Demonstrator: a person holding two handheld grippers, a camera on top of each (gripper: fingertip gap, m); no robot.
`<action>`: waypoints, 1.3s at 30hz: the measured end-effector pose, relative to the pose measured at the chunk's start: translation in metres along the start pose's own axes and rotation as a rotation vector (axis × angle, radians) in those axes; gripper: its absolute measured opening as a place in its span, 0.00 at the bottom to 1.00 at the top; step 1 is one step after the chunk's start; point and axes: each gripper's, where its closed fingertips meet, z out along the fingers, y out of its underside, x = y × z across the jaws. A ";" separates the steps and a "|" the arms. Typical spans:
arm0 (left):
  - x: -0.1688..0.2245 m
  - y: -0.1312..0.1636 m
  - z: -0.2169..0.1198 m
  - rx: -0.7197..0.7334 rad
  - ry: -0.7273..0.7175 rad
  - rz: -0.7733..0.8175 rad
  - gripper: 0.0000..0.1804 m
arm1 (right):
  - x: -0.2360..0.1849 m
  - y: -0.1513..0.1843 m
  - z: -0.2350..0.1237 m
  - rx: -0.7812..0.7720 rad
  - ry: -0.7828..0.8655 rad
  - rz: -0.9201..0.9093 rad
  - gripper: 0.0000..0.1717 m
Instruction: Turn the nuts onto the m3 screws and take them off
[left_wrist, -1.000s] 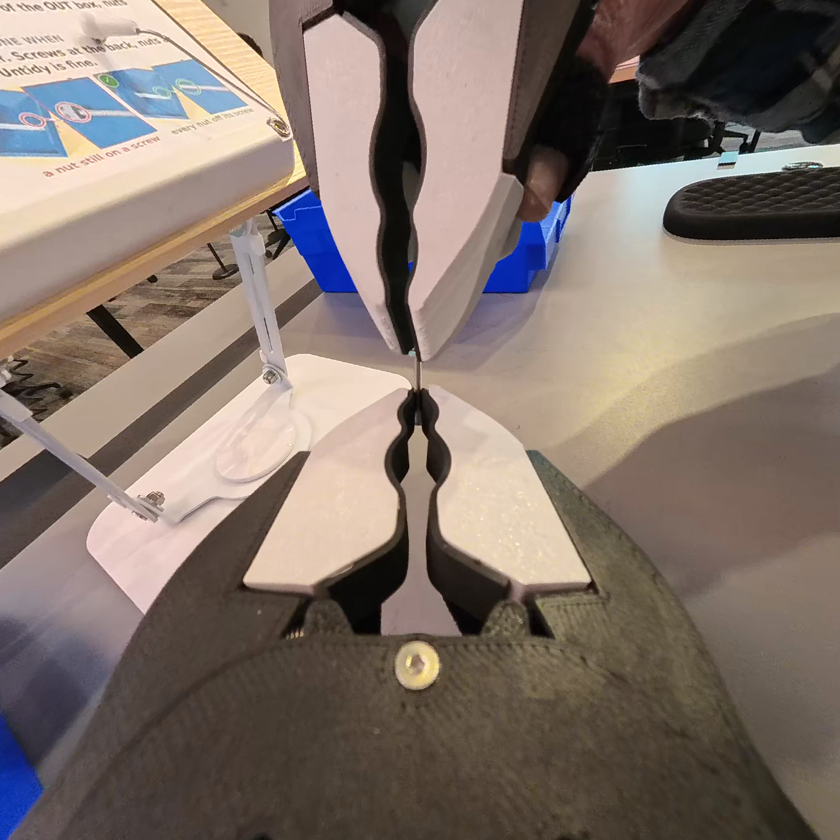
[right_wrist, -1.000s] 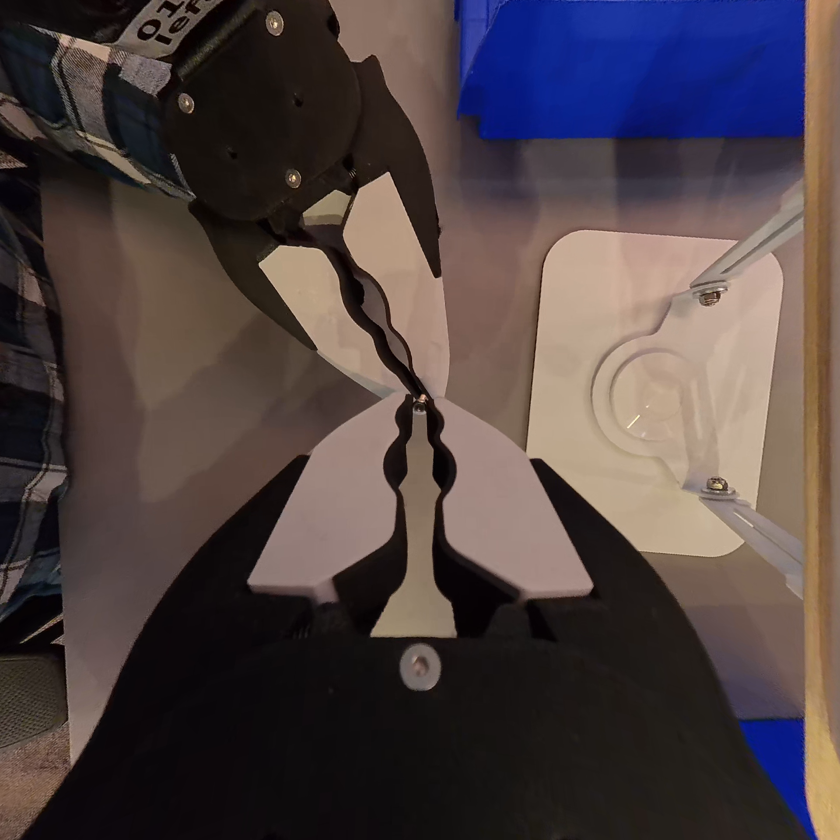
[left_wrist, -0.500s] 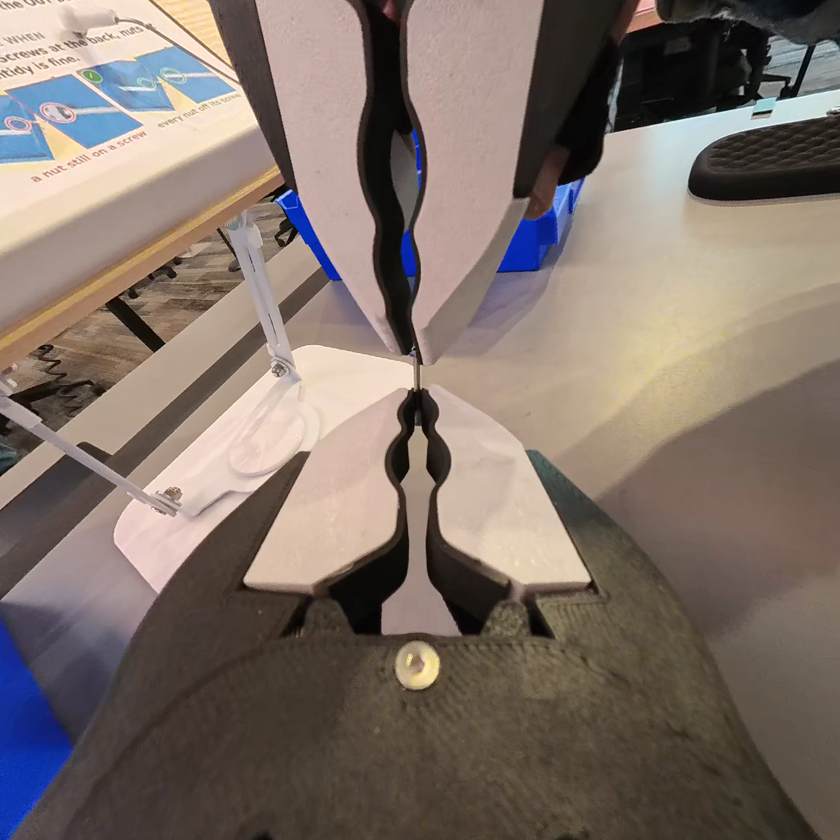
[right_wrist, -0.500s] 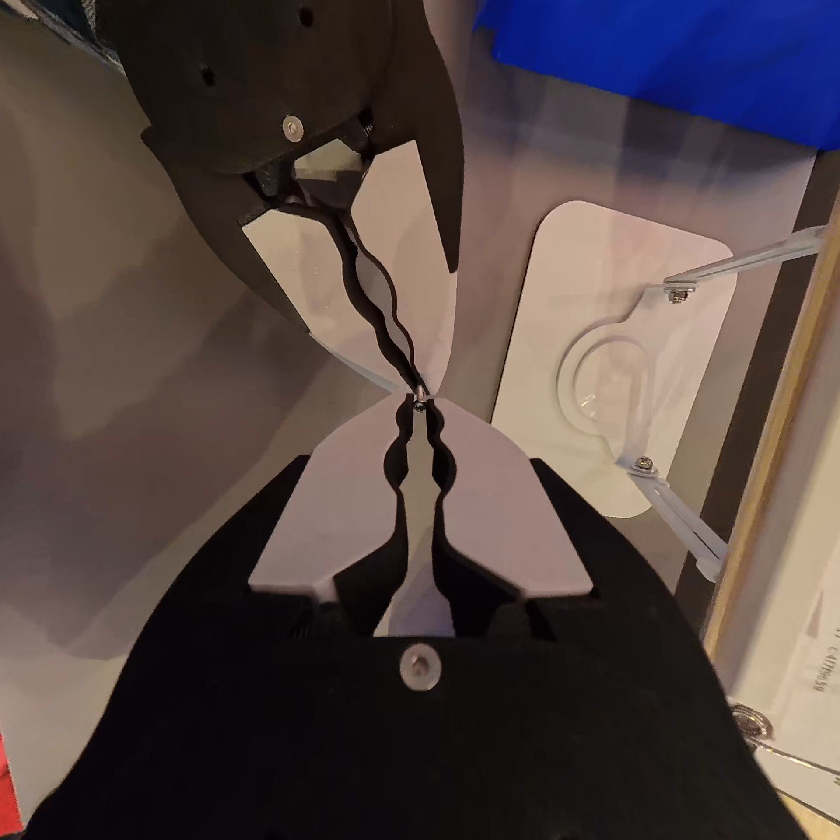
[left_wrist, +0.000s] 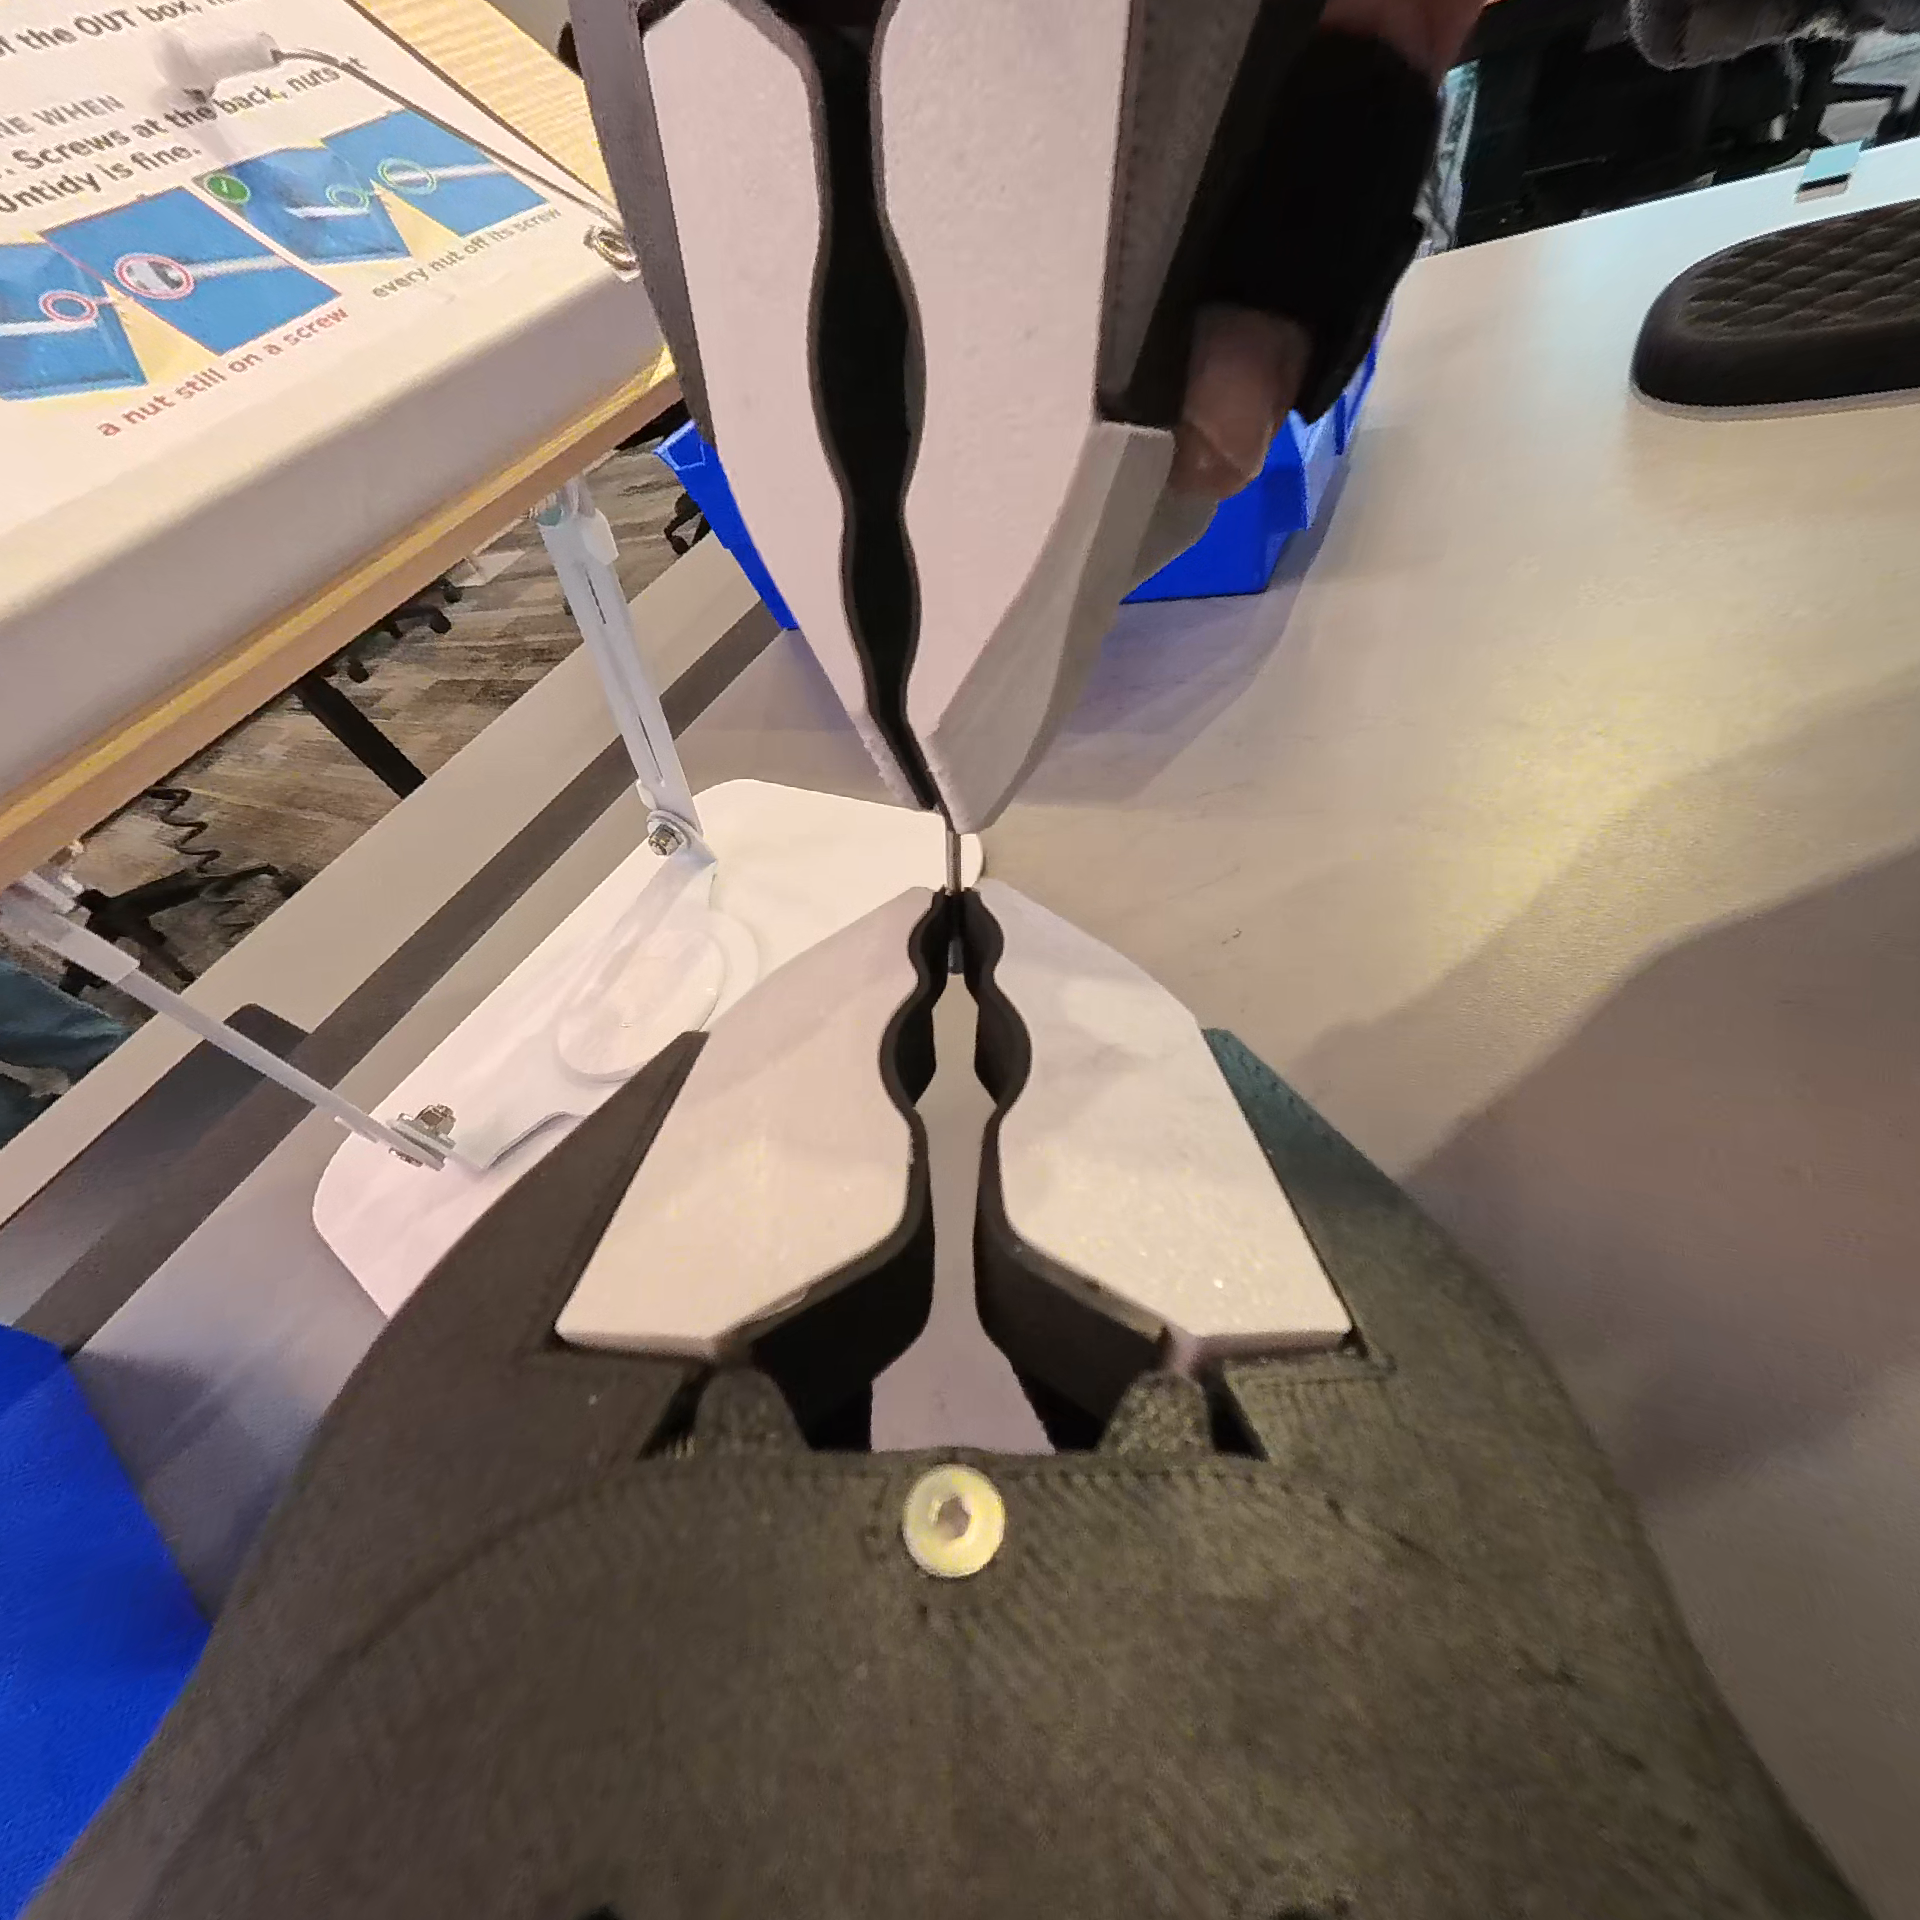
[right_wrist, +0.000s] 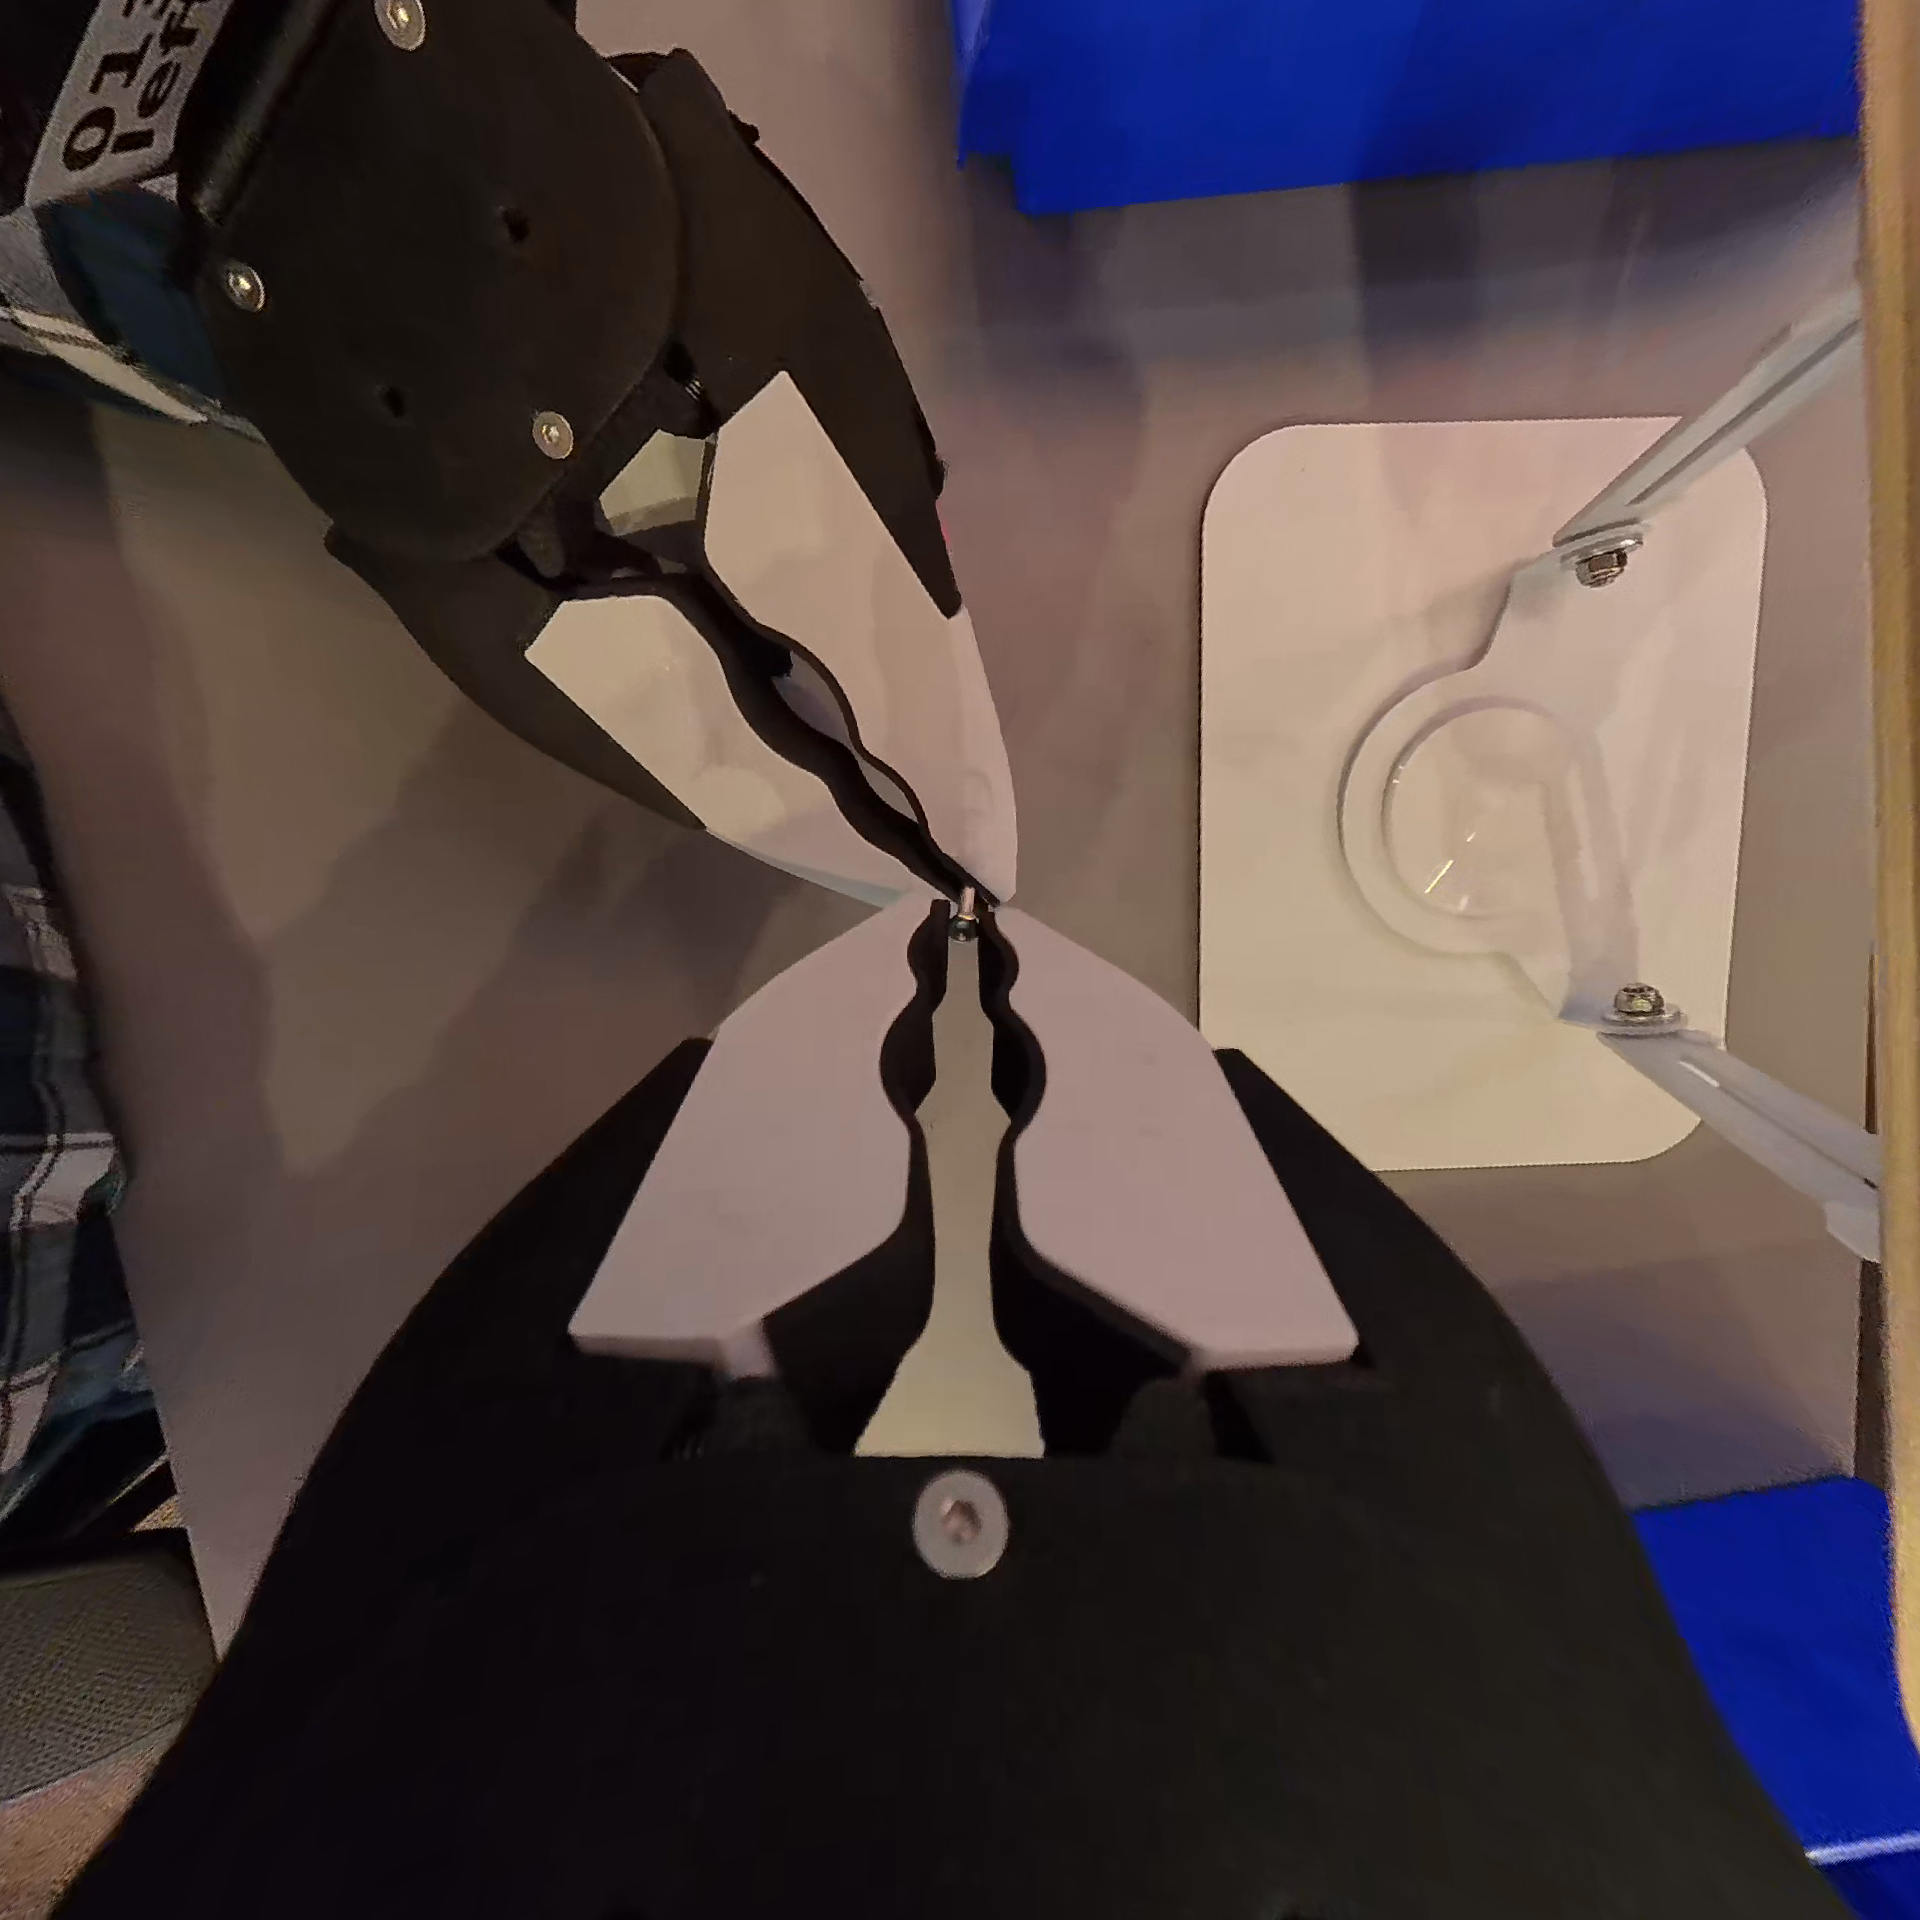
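A blue bin (left_wrist: 1236, 540) sits on the table (left_wrist: 1455, 727) at twelve o'clock behind the grippers; its contents are hidden. Another blue bin (right_wrist: 1787, 1662) lies at four o'clock in the right wrist view, contents unseen. The left gripper (left_wrist: 951, 914) is nearly closed, pinching the thin shaft of a small screw (left_wrist: 950, 860). The right gripper (right_wrist: 964, 920) comes down from twelve o'clock, narrowly parted, clamping the screw's other end. A white stand base (right_wrist: 1299, 1039) lies at three o'clock.

Thin shiny metal screw (left_wrist: 950, 864), matt white jaw faces with rough black printed plastic shells, smooth matt grey surface (left_wrist: 1455, 790), glossy blue plastic bin (left_wrist: 1247, 540), clear glossy lens (right_wrist: 1475, 821) in white plastic stand.
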 end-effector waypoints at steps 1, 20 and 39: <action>0.000 0.000 0.000 0.003 0.001 -0.005 0.01 | 0.000 0.000 0.000 0.000 0.005 -0.004 0.03; -0.003 0.003 -0.001 0.023 0.042 -0.074 0.01 | 0.014 0.009 -0.039 0.121 0.032 0.068 0.05; 0.000 0.007 0.008 0.025 0.084 -0.104 0.01 | 0.040 0.115 -0.105 0.153 0.270 0.302 0.06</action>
